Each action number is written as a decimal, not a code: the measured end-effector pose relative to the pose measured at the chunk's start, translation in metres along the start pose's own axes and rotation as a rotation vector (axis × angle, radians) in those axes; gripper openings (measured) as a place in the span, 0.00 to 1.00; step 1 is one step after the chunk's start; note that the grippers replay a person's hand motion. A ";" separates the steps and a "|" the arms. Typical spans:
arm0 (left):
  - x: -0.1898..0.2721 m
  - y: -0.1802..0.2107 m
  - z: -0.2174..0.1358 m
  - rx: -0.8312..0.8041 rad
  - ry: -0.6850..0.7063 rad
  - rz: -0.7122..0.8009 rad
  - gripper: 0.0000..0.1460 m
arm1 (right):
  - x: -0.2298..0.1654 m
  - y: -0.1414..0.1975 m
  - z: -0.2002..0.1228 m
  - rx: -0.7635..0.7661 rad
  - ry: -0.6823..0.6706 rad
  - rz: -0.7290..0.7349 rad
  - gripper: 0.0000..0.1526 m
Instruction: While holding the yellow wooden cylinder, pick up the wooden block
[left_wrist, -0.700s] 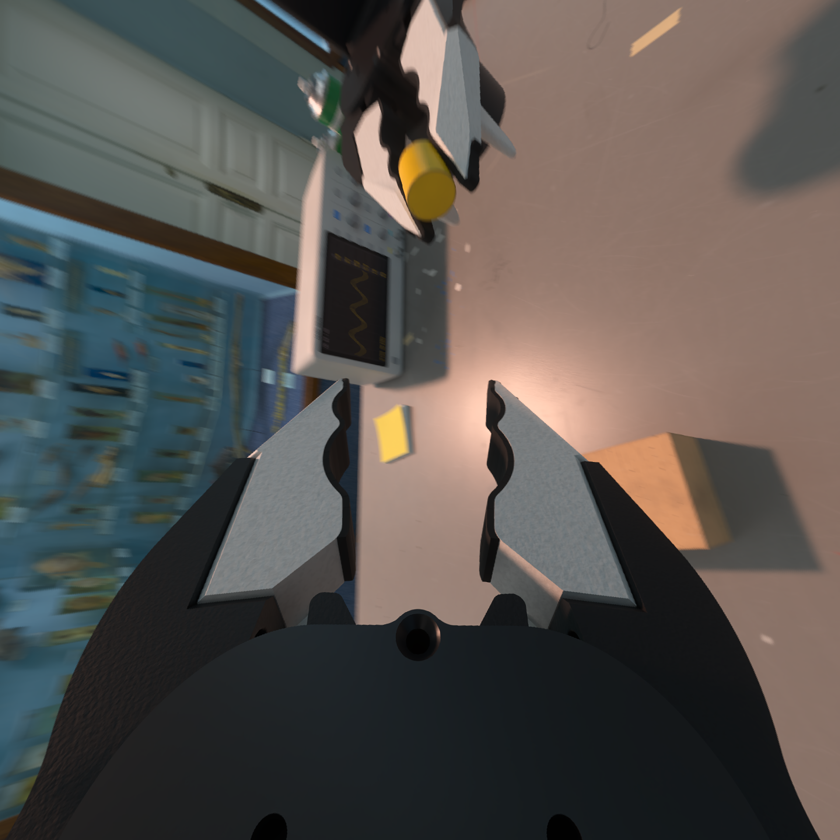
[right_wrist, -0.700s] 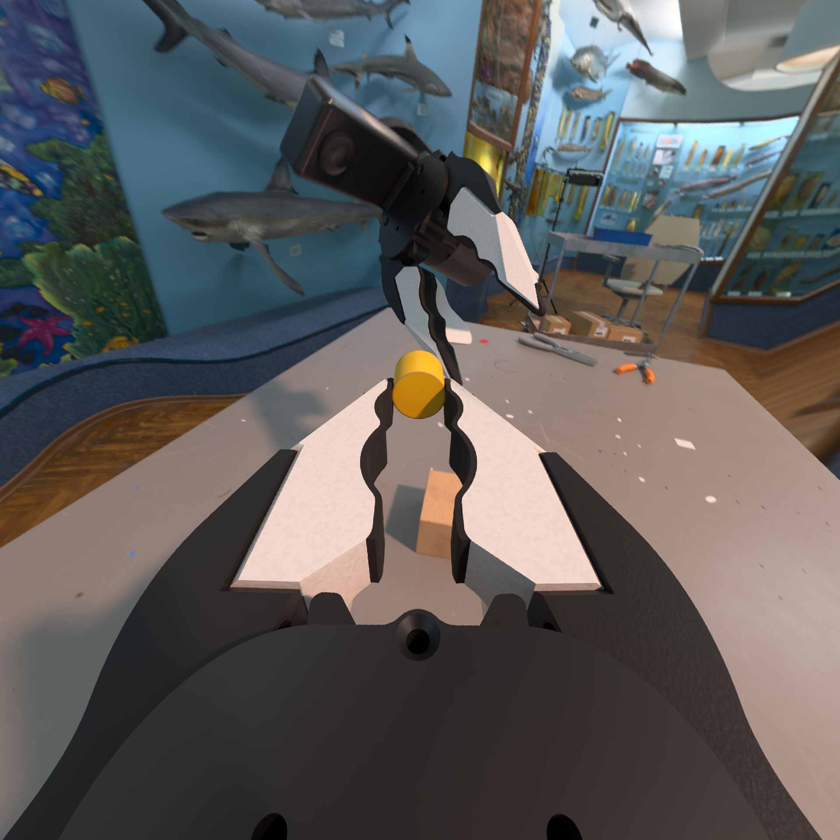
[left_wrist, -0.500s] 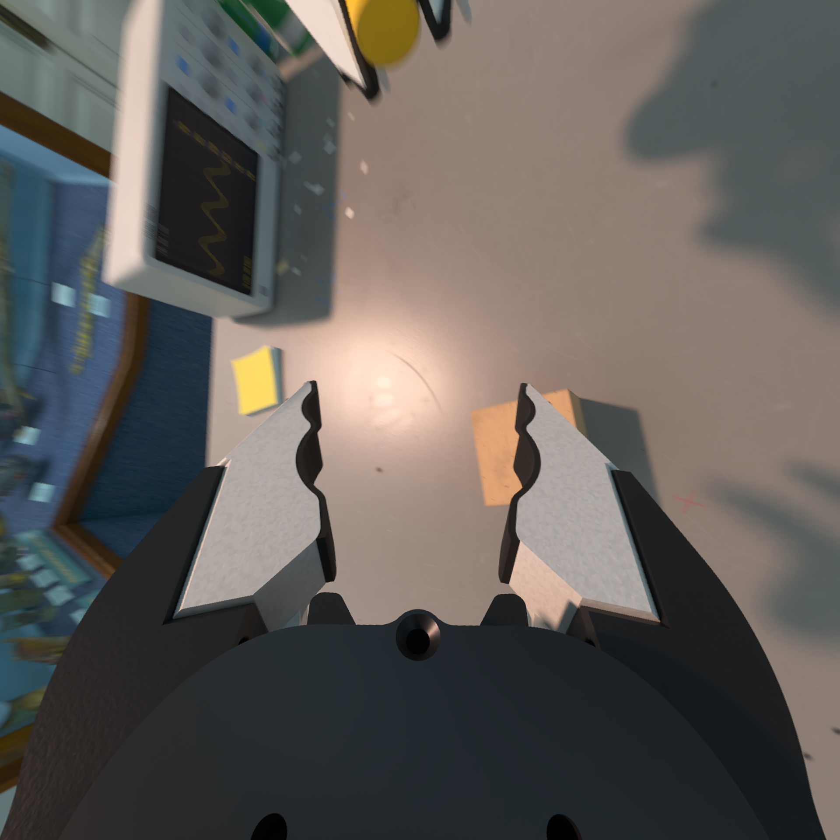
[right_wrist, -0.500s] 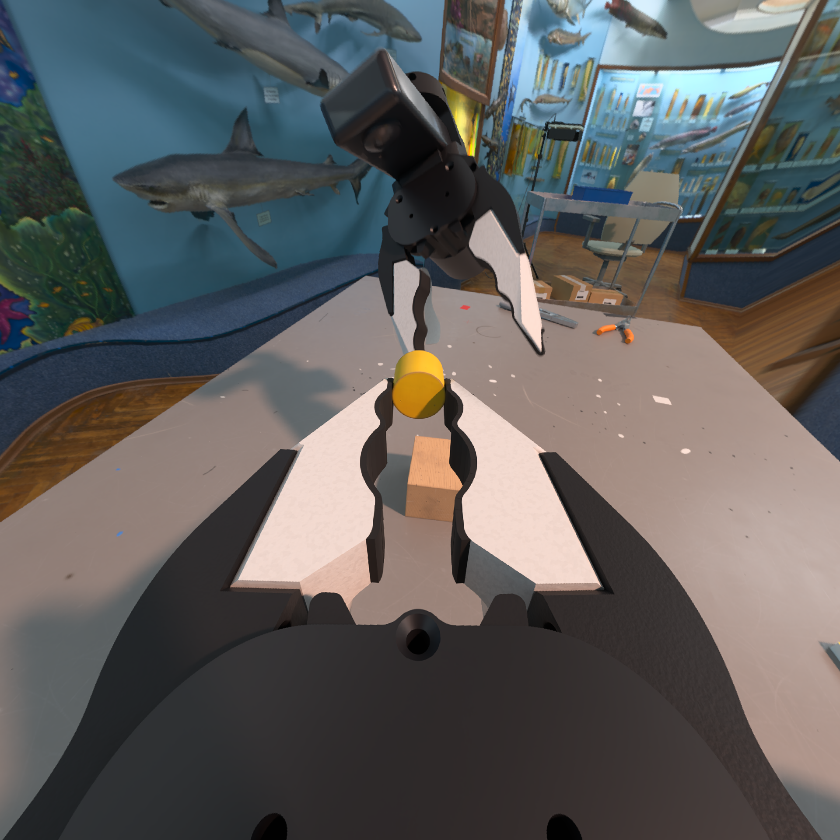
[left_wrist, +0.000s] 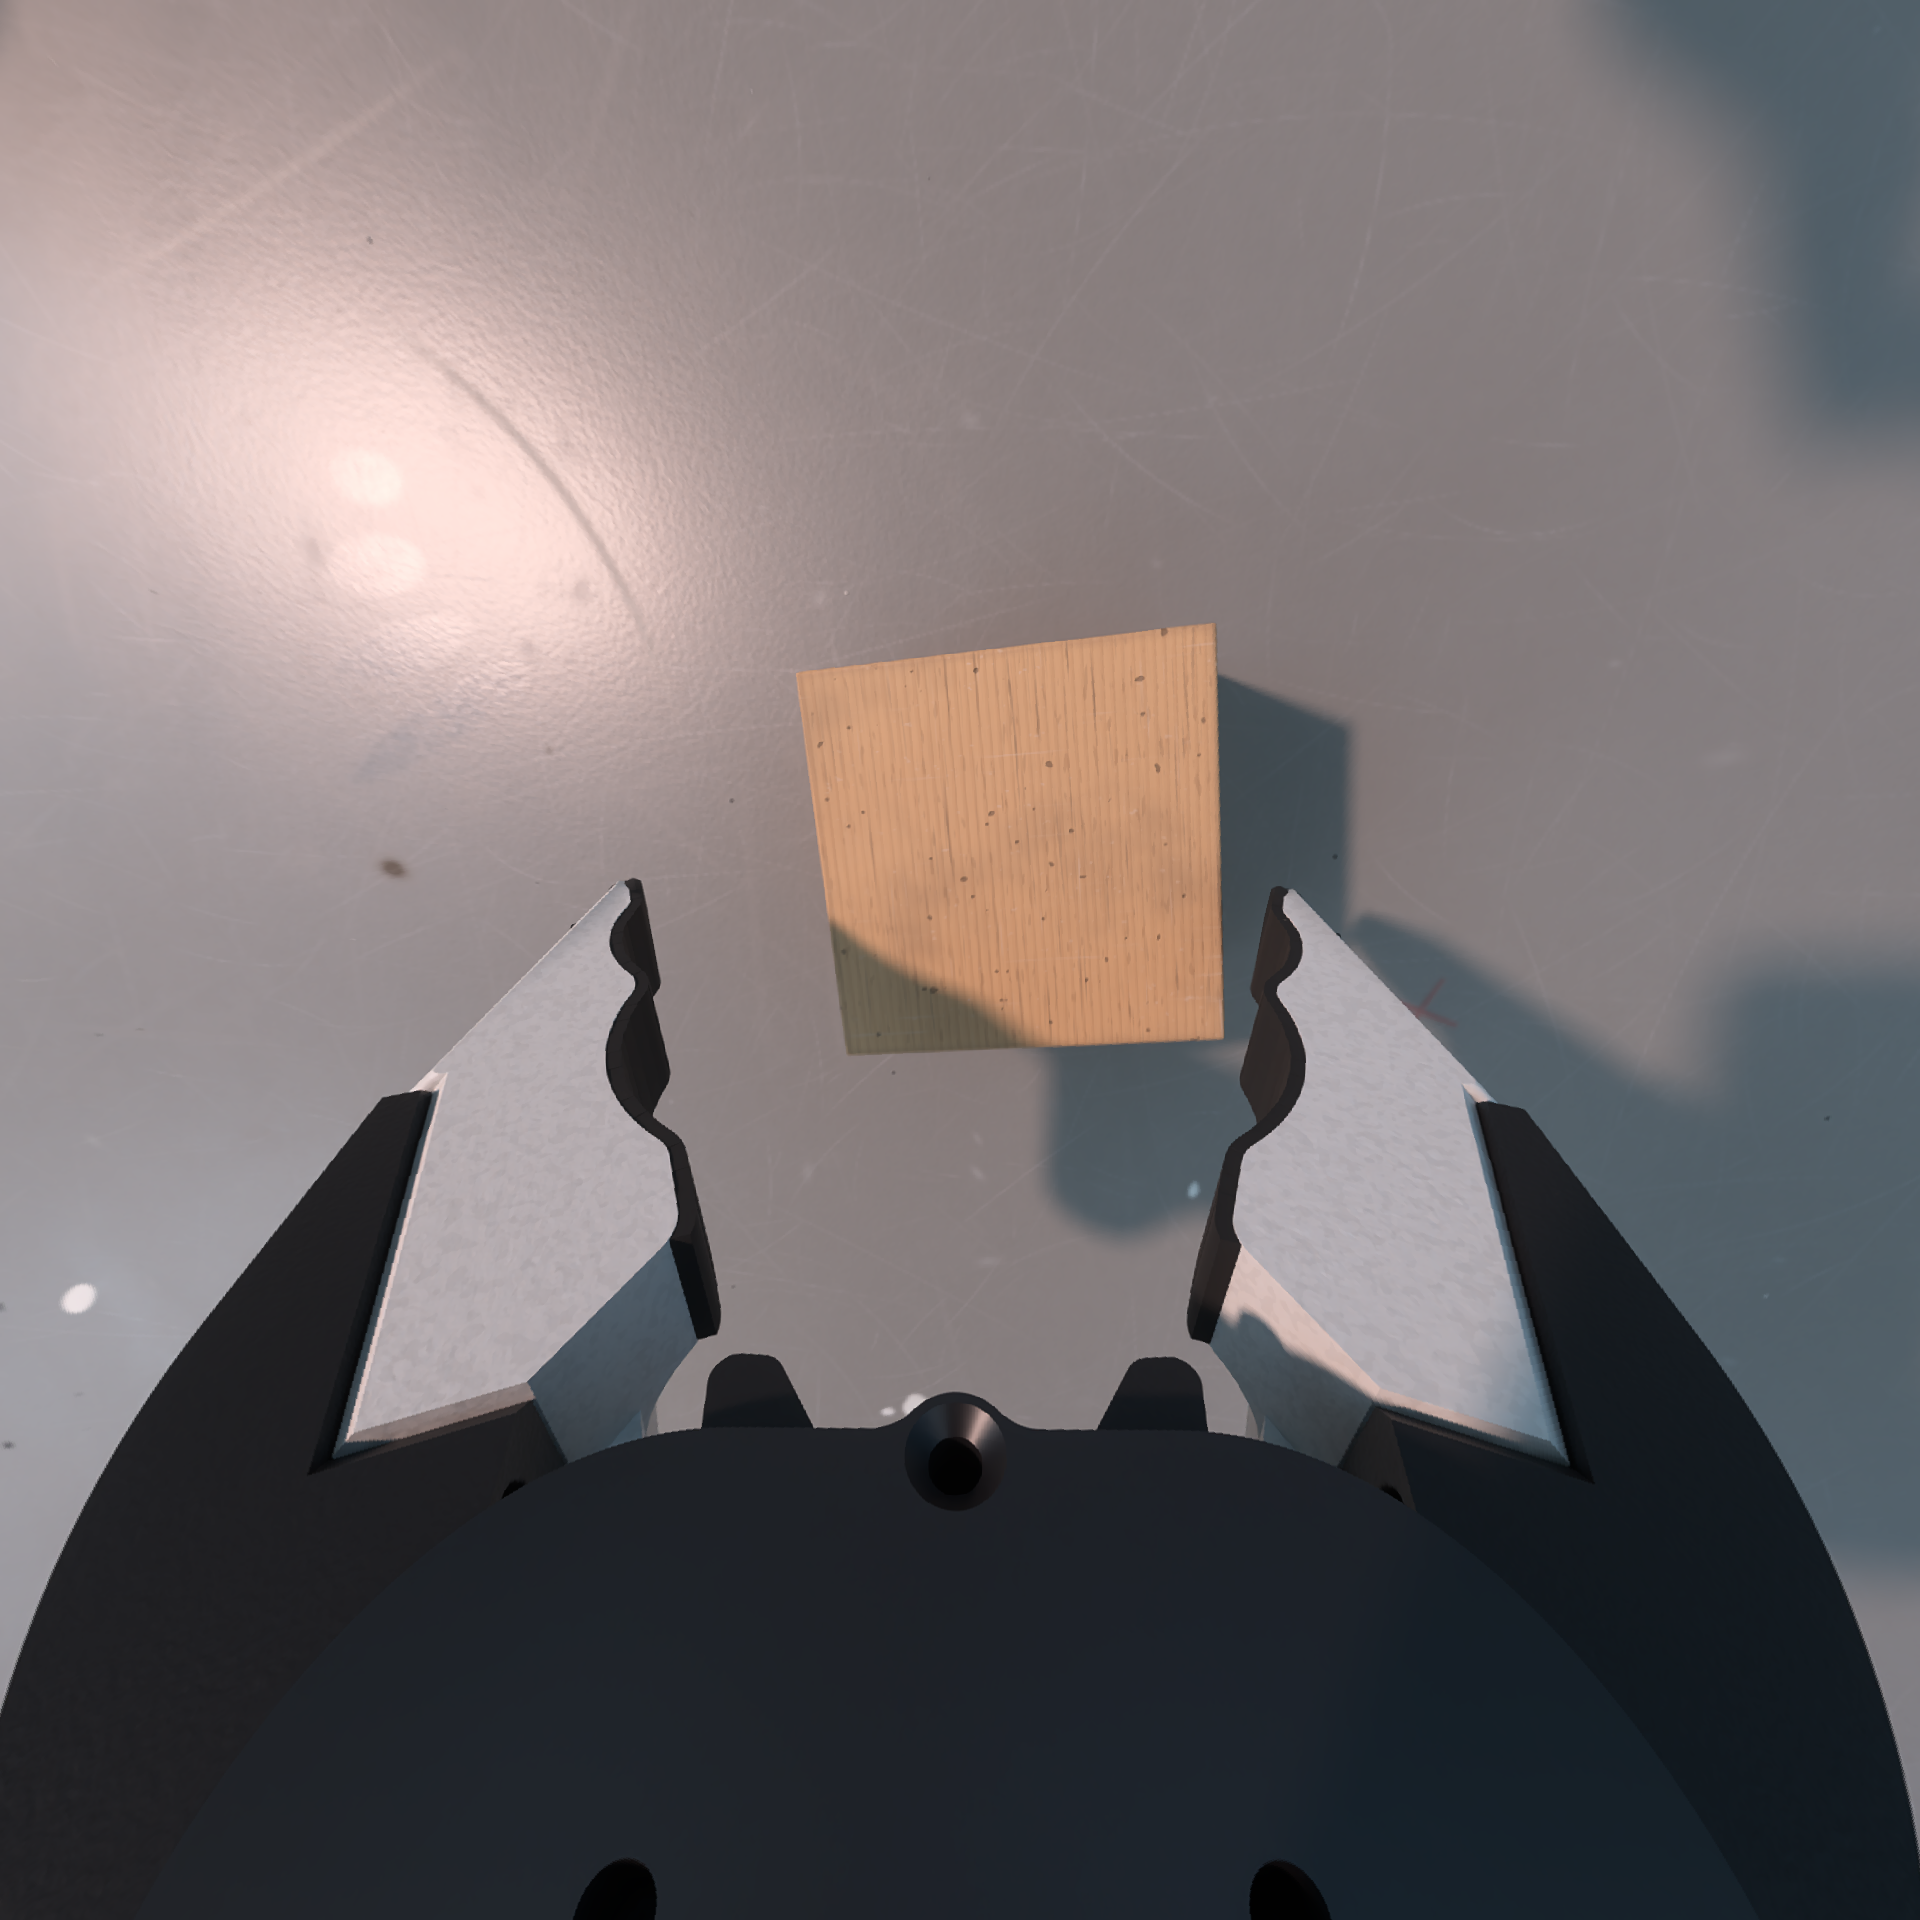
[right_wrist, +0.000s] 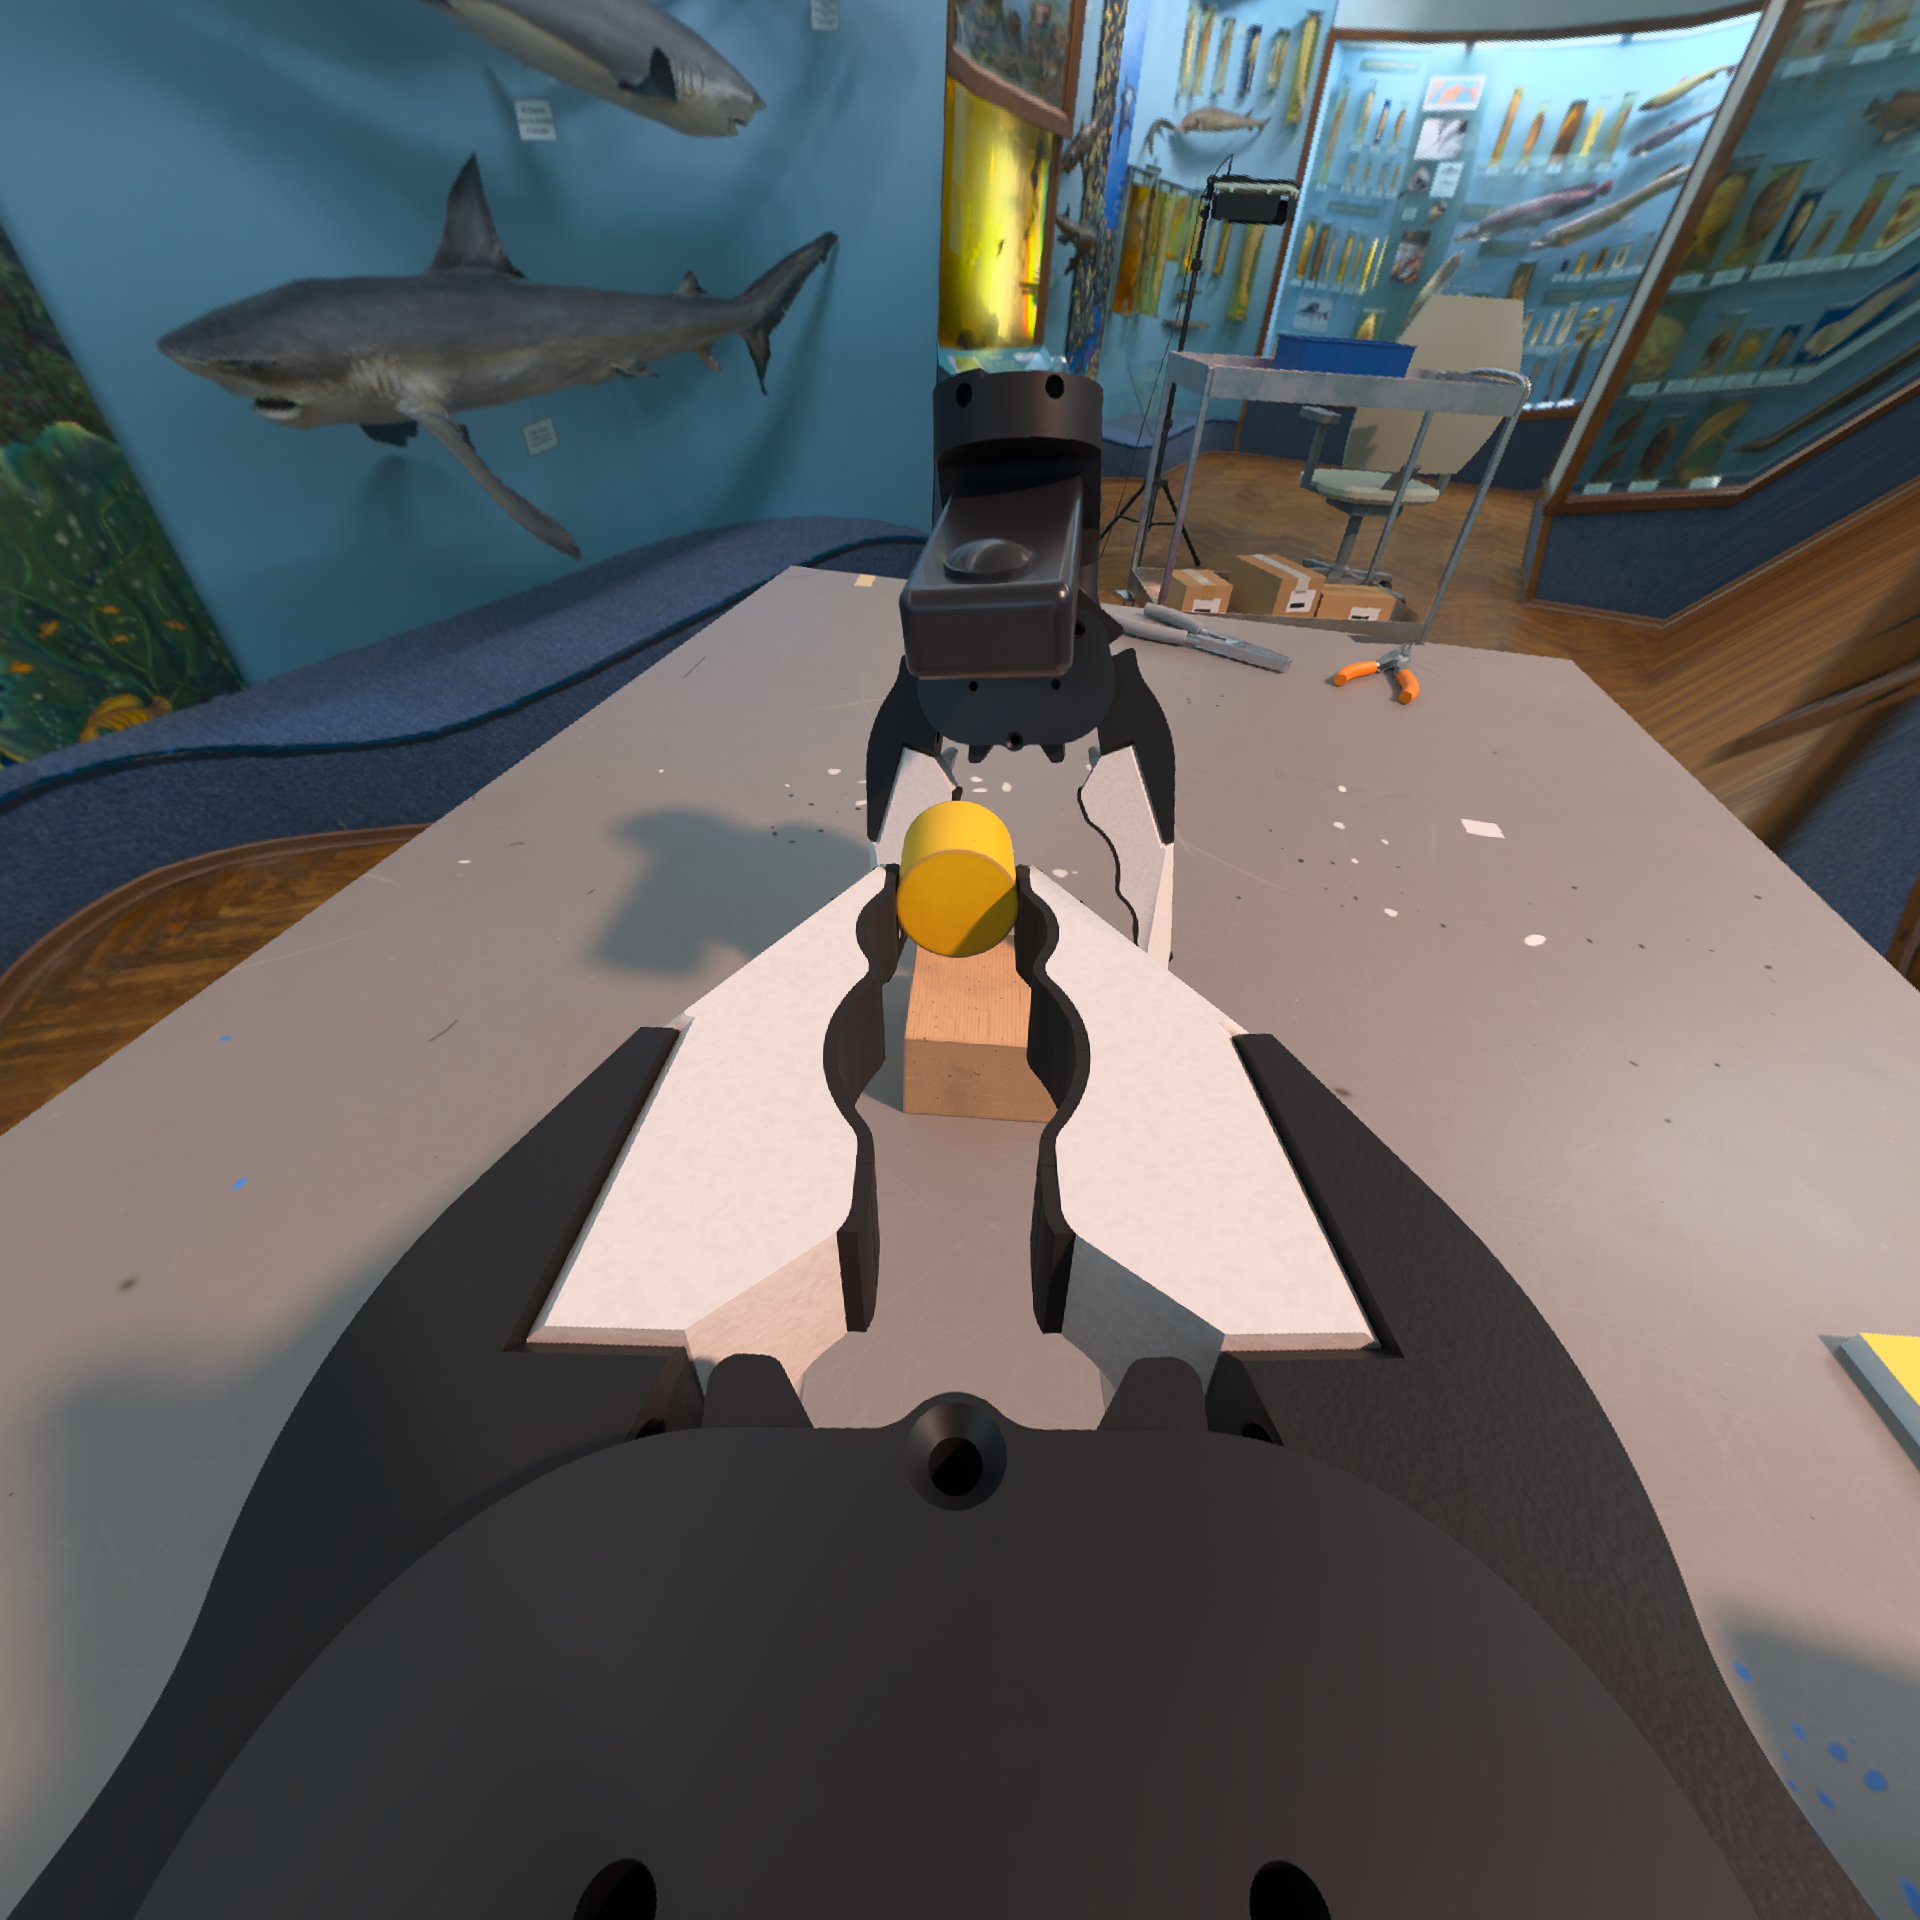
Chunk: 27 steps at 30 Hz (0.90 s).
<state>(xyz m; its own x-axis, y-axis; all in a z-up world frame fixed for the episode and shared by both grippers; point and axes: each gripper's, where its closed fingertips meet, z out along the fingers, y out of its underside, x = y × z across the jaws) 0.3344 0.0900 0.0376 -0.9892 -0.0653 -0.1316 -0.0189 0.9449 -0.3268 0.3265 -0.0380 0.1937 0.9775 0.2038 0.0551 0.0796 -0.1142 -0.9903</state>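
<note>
Left wrist view, lower frame: the left gripper (left_wrist: 956, 894) with its jaws spread wide and released, grasping nothing; its fingers (left_wrist: 540, 1164) are pale, grainy plates edged with black scalloped pads. Just beyond the tips, at centre frame, lies the wooden block (left_wrist: 1013, 831), a square-faced, light tan piece with fine straight grain and dark specks, flat on the grey, scratched, faintly glossy surface (left_wrist: 416, 312). Half a second ago the block sat behind the right-hand finger at the frame's right; it is now nearly centred in the gap, slightly right of centre, and the instrument and yellow pad seen then have left the frame. By judgement, alignment for the grasp is almost complete; descent and closing remain.

Right wrist view, centre frame: the right gripper (right_wrist: 956, 894) has its jaws clenched on the yellow wooden cylinder (right_wrist: 954, 896), smooth, matt and round-ended, held at the tips. The block shows beneath and beyond it, and the left gripper now hangs upright over the block where it was tilted before. At far right lie orange-handled pliers (right_wrist: 1377, 681).
</note>
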 end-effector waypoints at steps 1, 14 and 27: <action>0.001 0.000 0.003 -0.004 0.006 -0.012 0.79 | 0.000 0.001 0.001 -0.004 0.001 0.000 0.14; 0.016 0.005 0.021 -0.056 0.170 -0.173 0.58 | 0.002 0.005 0.004 -0.026 0.009 0.000 0.14; 0.010 0.007 0.016 -0.020 0.129 -0.175 0.58 | 0.004 0.009 0.009 -0.046 0.009 0.002 0.14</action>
<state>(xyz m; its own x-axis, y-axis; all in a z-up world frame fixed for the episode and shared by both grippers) 0.3263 0.0909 0.0188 -0.9809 -0.1888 0.0472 -0.1940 0.9289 -0.3155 0.3294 -0.0296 0.1837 0.9794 0.1946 0.0541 0.0859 -0.1589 -0.9835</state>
